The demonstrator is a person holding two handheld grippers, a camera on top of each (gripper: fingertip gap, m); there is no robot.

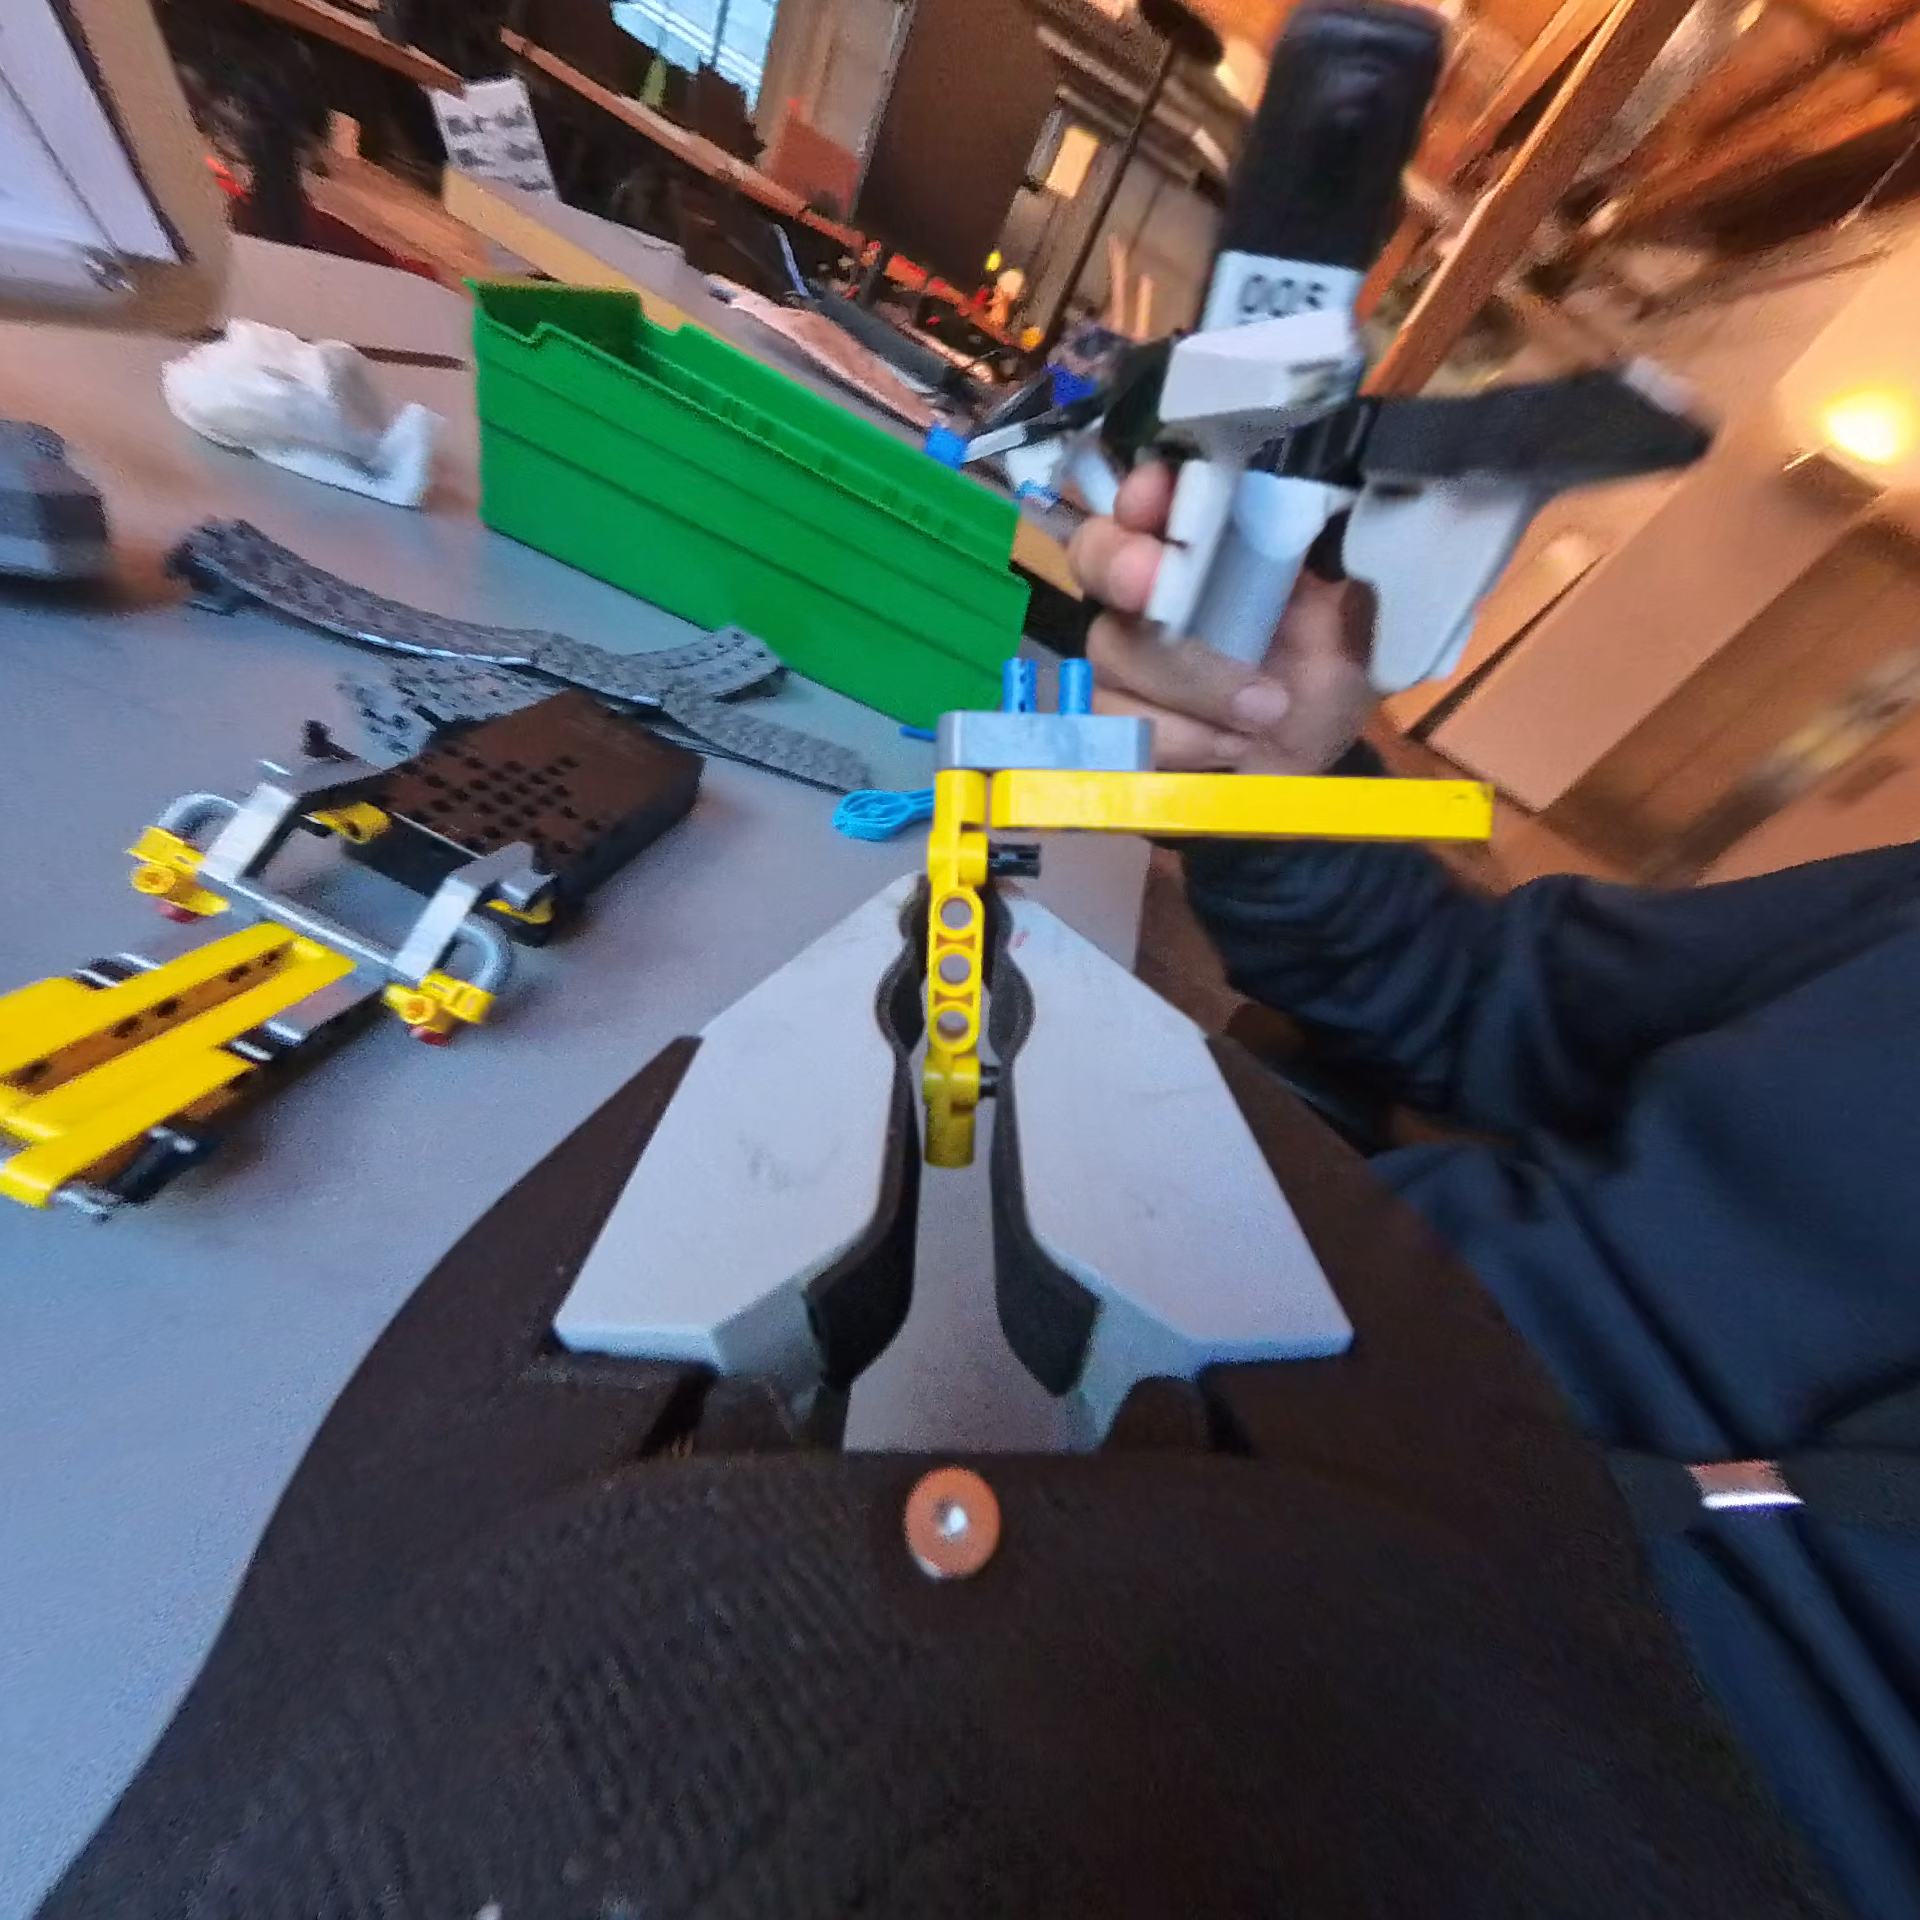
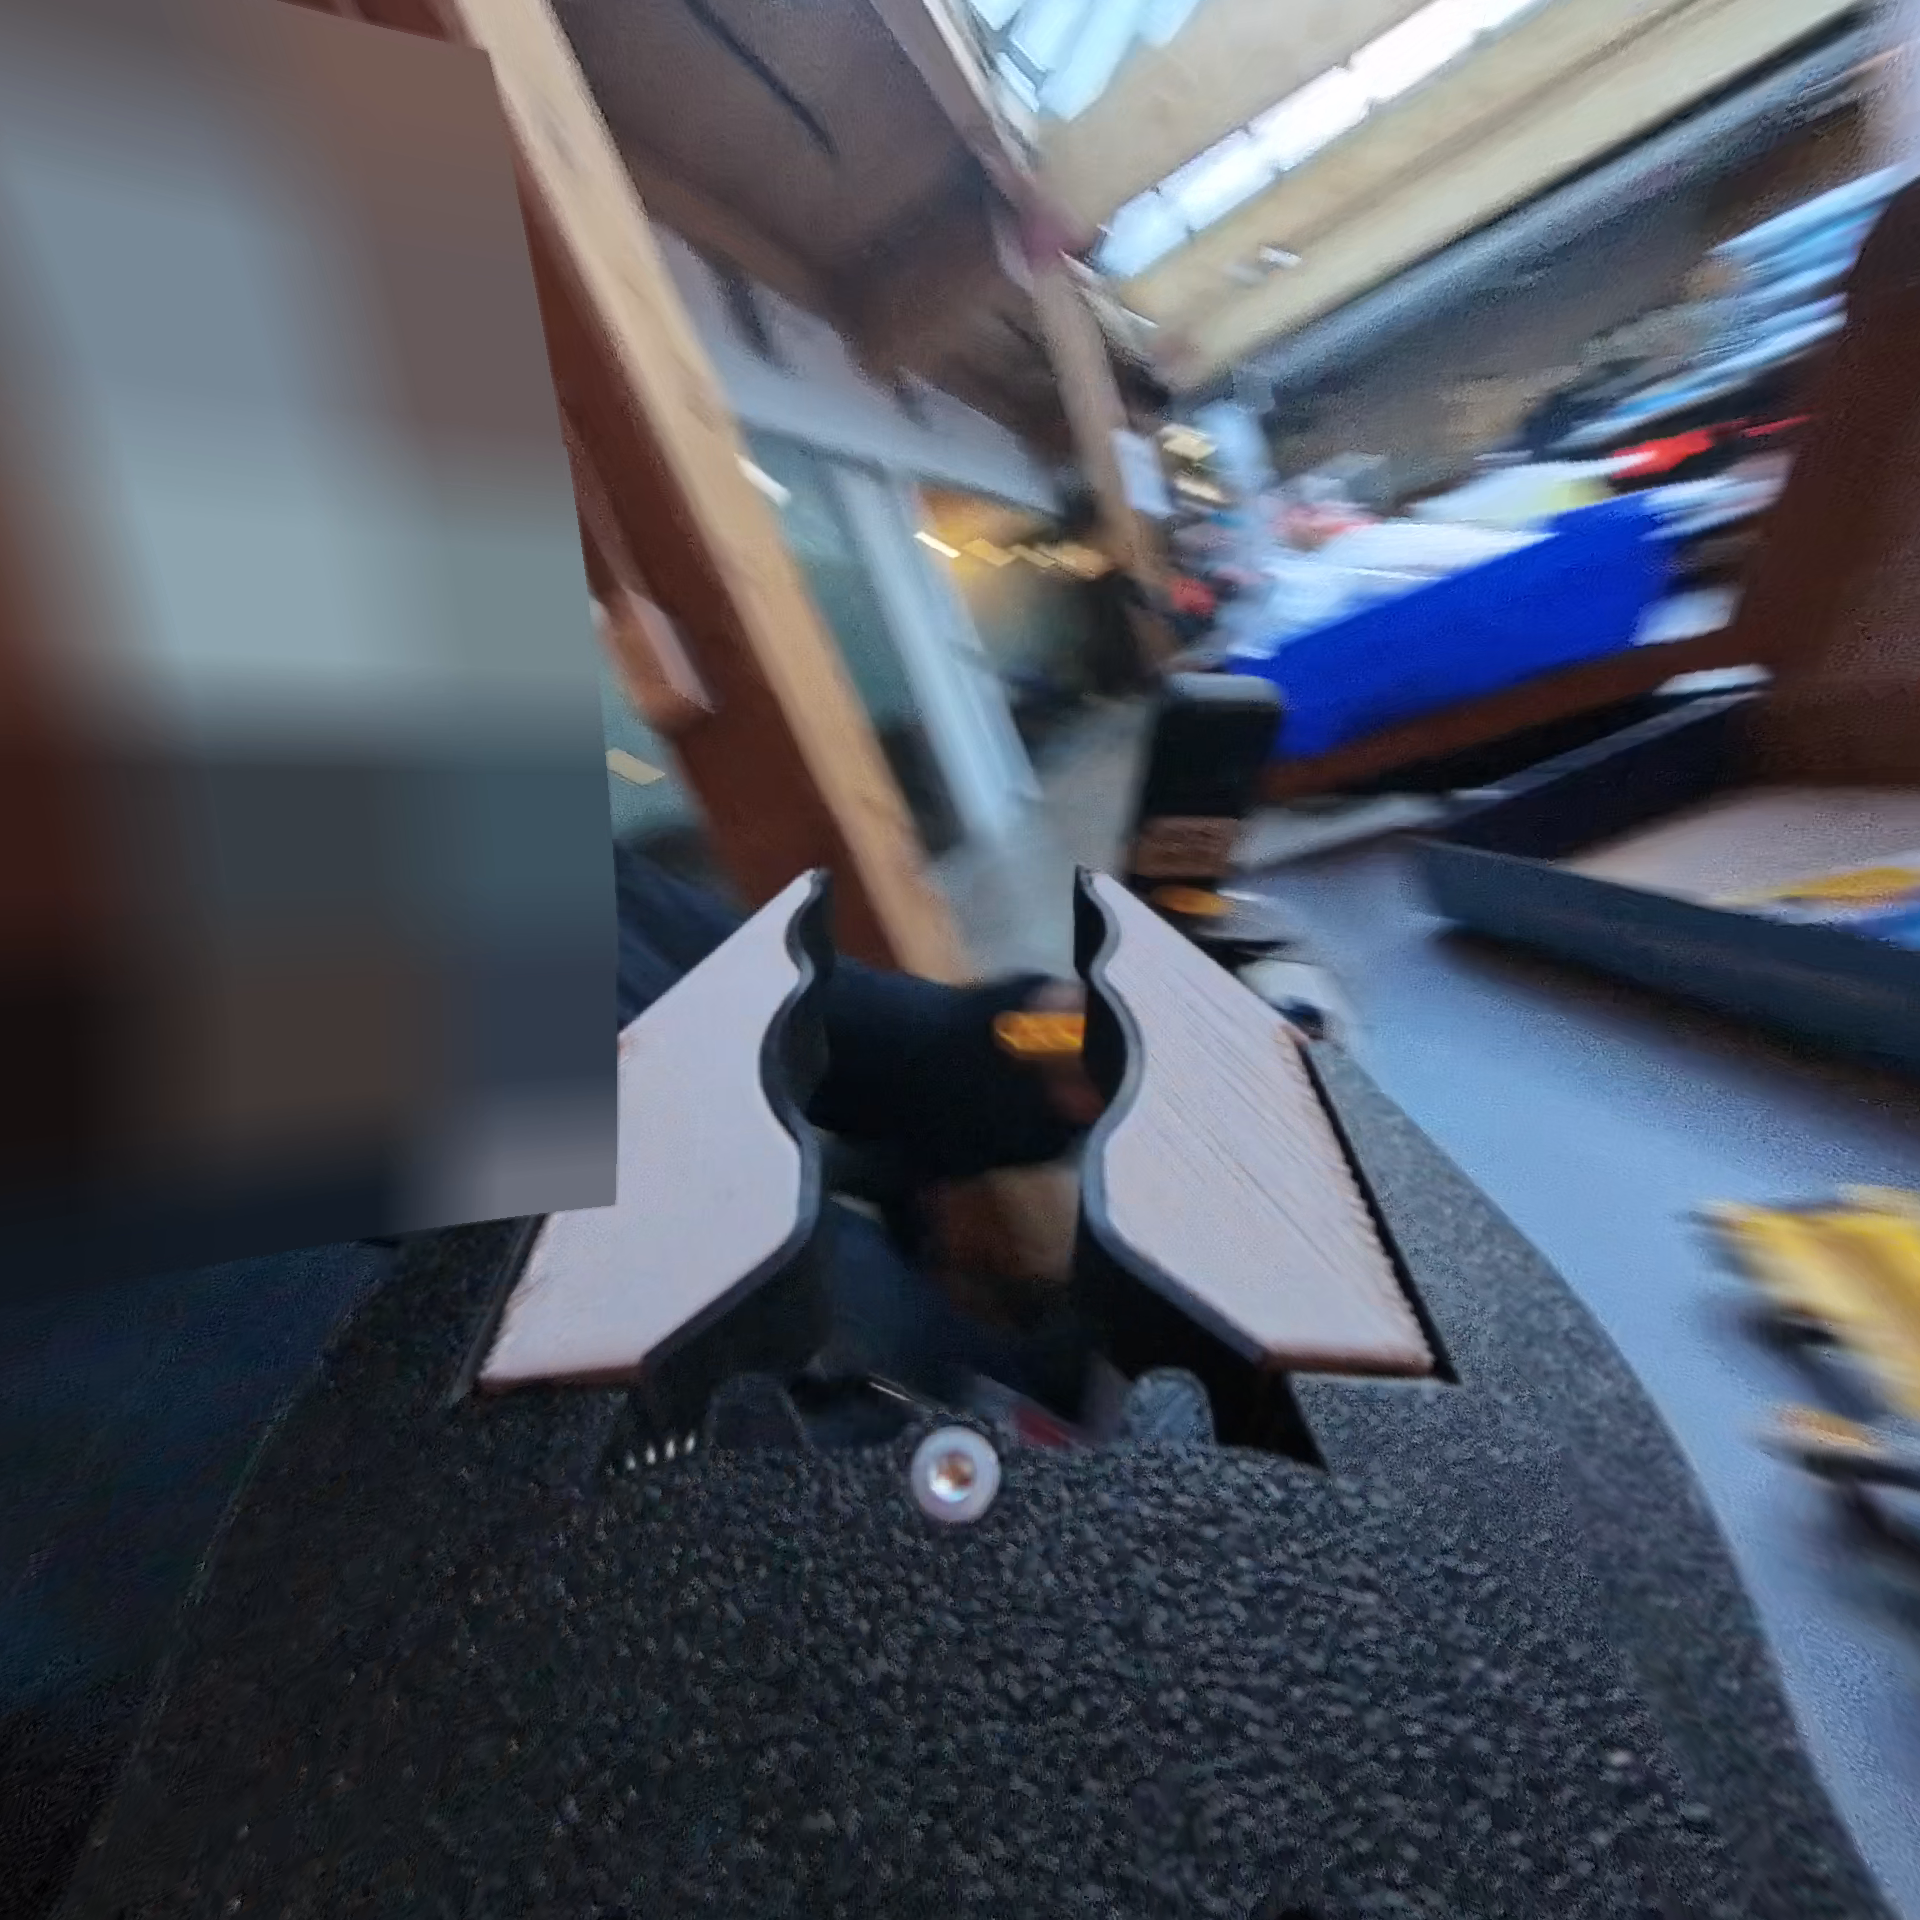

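Observation:
My left gripper (image 1: 956, 894) is shut on a yellow toy-brick assembly (image 1: 954, 997): a holed yellow beam between the fingers, a long yellow bar (image 1: 1236, 807) sticking out to the right, a grey block (image 1: 1044, 741) with two blue pins (image 1: 1047, 684) on top. It is held above the grey table (image 1: 312, 1299). My right gripper (image 2: 951, 914) is open and empty, lifted off the table and pointed up toward the room; it also shows in the left wrist view (image 1: 1340, 488), held in a hand at the upper right.
A green bin (image 1: 727, 488) stands behind the held piece. A yellow, black and grey brick model (image 1: 312, 935) lies at the left, grey track links (image 1: 499, 655) behind it, a white cloth (image 1: 301, 410) farther back, a small blue part (image 1: 878, 812) near the bin. A dark sleeve (image 1: 1558, 987) is at the right.

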